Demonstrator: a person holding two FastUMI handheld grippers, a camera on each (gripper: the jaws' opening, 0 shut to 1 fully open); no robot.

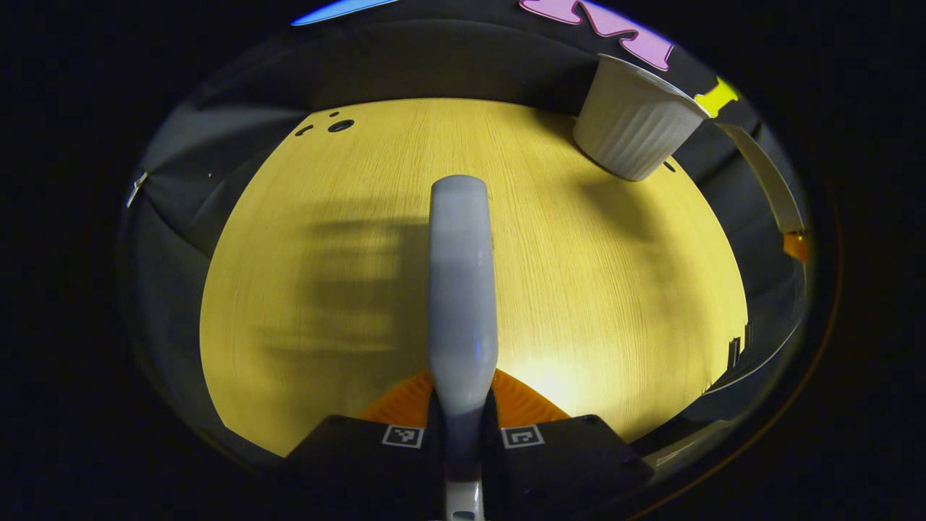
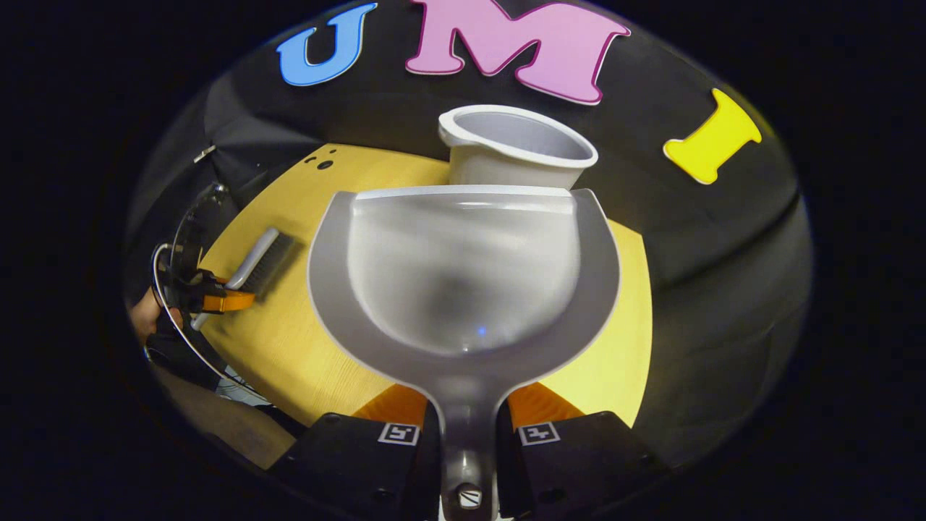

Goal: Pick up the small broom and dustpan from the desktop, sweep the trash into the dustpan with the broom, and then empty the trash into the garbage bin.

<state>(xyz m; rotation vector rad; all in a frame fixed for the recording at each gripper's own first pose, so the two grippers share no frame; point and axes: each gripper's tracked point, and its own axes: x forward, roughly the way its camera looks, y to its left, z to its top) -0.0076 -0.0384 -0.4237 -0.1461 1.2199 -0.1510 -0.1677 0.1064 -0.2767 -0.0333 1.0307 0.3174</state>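
The right hand-held gripper [image 2: 463,434] is clamped on the handle of the grey dustpan [image 2: 463,268], both fingers pressing the narrow neck just behind the scoop. Holding it there keeps the pan stiff and in line with the fingers, so a turn of the hand tips the whole scoop. The pan is lifted off the bench [image 2: 304,362], and its front lip sits right at the rim of the white garbage bin [image 2: 517,148] at the far edge, with the mouth facing the opening. That looks like the pose for emptying, or just after it. No trash is visible in the scoop, though the surface is blurred.

The left hand-held gripper [image 1: 463,427] is closed on the small broom [image 1: 461,289], whose grey back runs straight out along the fingers. In the right gripper view the broom [image 2: 262,259] is held low over the near-left part of the bench, bristles downward, well apart from the pan – parked out of the way so it does not crowd the pour. From the left gripper view the bin [image 1: 636,119] stands at the far right, and the wood in between shows no litter.

My judgement: the sweeping is done and the task is at its last step – tipping into the bin. The risk is a lip that sits short of the rim, dropping bits outside.
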